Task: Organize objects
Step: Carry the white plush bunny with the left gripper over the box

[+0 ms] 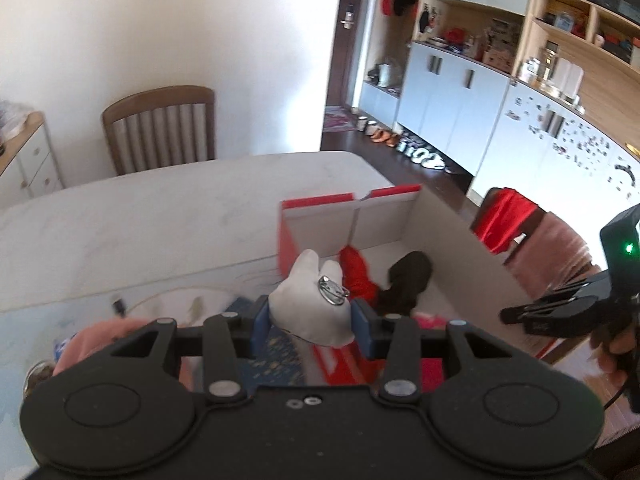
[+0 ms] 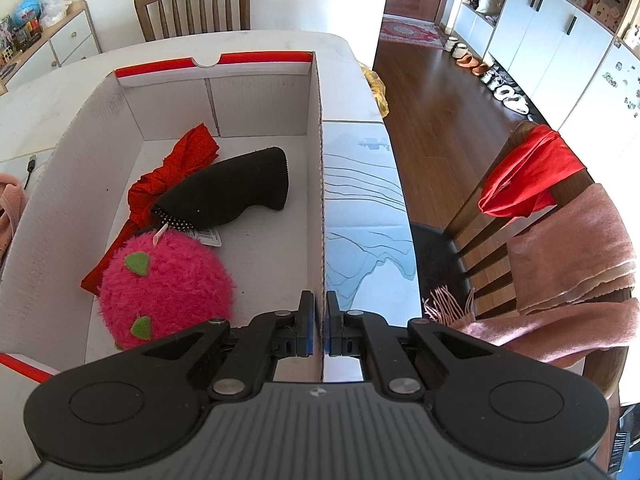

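Observation:
My left gripper (image 1: 311, 322) is shut on a white stuffed toy (image 1: 310, 304) with a metal ring, held above the near left edge of the open cardboard box (image 1: 448, 248). My right gripper (image 2: 320, 330) is shut on the box's right wall (image 2: 318, 160). Inside the box lie a red cloth (image 2: 176, 168), a black sock-like item (image 2: 236, 190) and a pink fuzzy strawberry toy (image 2: 164, 284). The red cloth (image 1: 358, 274) and the black item (image 1: 406, 280) also show in the left wrist view.
The box stands on a white marble table (image 1: 160, 216). A pink cloth (image 1: 100, 336) and a blue patterned item (image 1: 276, 356) lie under my left gripper. A chair (image 2: 560, 240) draped with a pink scarf and red cloth stands right. Another chair (image 2: 194, 0) stands at the far side.

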`<state>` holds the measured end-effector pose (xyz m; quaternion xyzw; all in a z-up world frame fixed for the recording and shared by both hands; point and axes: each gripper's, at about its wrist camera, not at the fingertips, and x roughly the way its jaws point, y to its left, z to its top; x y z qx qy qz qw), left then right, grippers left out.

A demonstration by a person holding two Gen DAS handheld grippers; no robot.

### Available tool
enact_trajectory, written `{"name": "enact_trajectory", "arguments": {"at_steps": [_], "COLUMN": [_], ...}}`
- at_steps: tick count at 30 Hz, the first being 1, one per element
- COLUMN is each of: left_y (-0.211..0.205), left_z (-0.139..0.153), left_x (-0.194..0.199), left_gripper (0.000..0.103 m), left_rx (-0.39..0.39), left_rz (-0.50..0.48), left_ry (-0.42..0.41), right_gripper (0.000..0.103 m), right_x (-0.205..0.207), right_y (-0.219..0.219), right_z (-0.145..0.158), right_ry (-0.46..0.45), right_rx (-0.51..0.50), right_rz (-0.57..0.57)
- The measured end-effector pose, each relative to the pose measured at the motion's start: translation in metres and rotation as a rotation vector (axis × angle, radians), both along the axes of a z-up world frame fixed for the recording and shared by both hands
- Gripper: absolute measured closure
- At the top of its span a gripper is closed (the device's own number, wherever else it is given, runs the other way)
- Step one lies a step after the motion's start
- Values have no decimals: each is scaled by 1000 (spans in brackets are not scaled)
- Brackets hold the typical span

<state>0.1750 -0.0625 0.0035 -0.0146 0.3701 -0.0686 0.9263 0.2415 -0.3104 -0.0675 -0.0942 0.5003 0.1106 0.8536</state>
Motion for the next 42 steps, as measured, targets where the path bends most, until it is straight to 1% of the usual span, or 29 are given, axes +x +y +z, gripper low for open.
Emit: {"name": "enact_trajectory", "arguments": {"at_steps": [3,7,18,26,33,38,42], "left_y": [-18,-41,-80,-99,-111,-114,-114], "left_z": [4,0,-31,-57,-77,-89,-94], "left_x": [12,31,75,101,110,111,111], "left_gripper": [61,61,61,61,61,61,59], "left_rx": [14,51,165,223,269,278,287], "left_rz": [-37,-77,-132,-168,-209,-236,-249], "left_ry": [-3,4,80,147,201,242,259], "right_gripper": [99,99,99,99,99,99,99], "right_x": [0,0,2,2,3,4,3], "right_y": [0,-1,-2,-3,-3,-4,-4], "right_z": [0,0,-2,-2,-2,-2,-2], "right_ry": [0,0,4,5,13,14,15], "right_rx": [5,9,12,9,11,10,10], "right_rz": [0,-1,17,27,30,29,29]}}
